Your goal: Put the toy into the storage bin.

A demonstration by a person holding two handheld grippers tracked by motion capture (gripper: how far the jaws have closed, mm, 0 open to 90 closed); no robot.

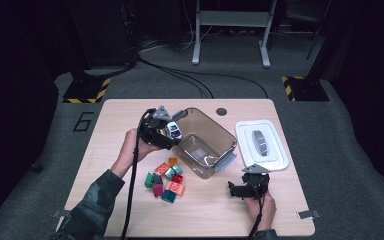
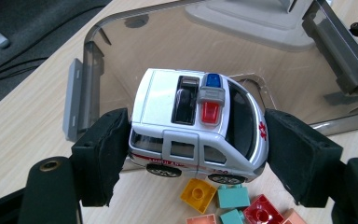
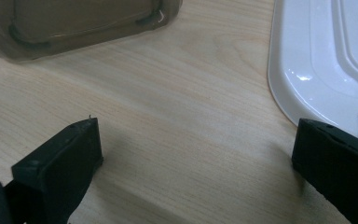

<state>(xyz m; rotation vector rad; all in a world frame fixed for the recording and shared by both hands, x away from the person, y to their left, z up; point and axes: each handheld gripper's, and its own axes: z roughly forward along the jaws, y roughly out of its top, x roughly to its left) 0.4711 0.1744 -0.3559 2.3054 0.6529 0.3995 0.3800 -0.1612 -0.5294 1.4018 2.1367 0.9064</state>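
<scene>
A white toy ambulance (image 2: 198, 126) with a red and blue roof light hangs between the pads of my left gripper (image 2: 198, 156), which is shut on its front and rear ends. In the high view my left gripper (image 1: 166, 131) holds the ambulance (image 1: 173, 131) at the left rim of the clear brown bin (image 1: 215, 131). The bin (image 2: 279, 60) lies just beyond the car in the left gripper view. My right gripper (image 1: 236, 189) rests low on the table near the front right, and its jaws (image 3: 193, 154) stand wide open over bare wood.
Several coloured toy bricks (image 1: 166, 179) lie in a cluster in front of the bin, some just under the car (image 2: 230, 200). A white lid (image 1: 261, 144) lies right of the bin; its edge (image 3: 307, 70) is close to my right gripper. A grommet hole (image 1: 221, 111) sits near the far edge.
</scene>
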